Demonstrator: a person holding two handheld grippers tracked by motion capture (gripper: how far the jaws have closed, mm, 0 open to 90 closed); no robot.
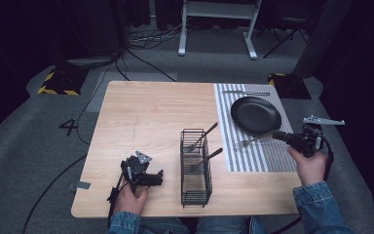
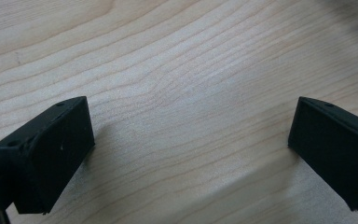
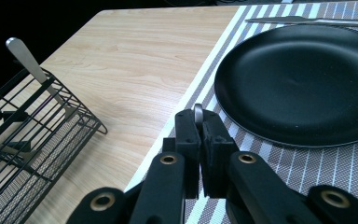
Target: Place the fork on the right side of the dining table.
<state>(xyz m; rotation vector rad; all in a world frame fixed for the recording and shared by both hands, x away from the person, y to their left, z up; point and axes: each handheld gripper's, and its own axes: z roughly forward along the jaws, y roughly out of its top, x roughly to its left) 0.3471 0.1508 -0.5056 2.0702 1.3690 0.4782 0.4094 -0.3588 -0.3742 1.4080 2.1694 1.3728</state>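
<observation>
Tabletop (image 1: 141, 117) half set, knife (image 1: 246, 92) down | our right claw (image 3: 199, 122) pinching fork (image 1: 250, 141) by plate (image 1: 255, 115) | left claw (image 2: 189, 149) spread, idle | two left in basket (image 1: 196, 168)

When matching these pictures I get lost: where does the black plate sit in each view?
High view: black plate right of centre, on the striped placemat.
Right gripper view: upper right, beyond the jaws.
Left gripper view: bare wooden table between the jaws.
Shared landmark: the striped placemat under it.
</observation>
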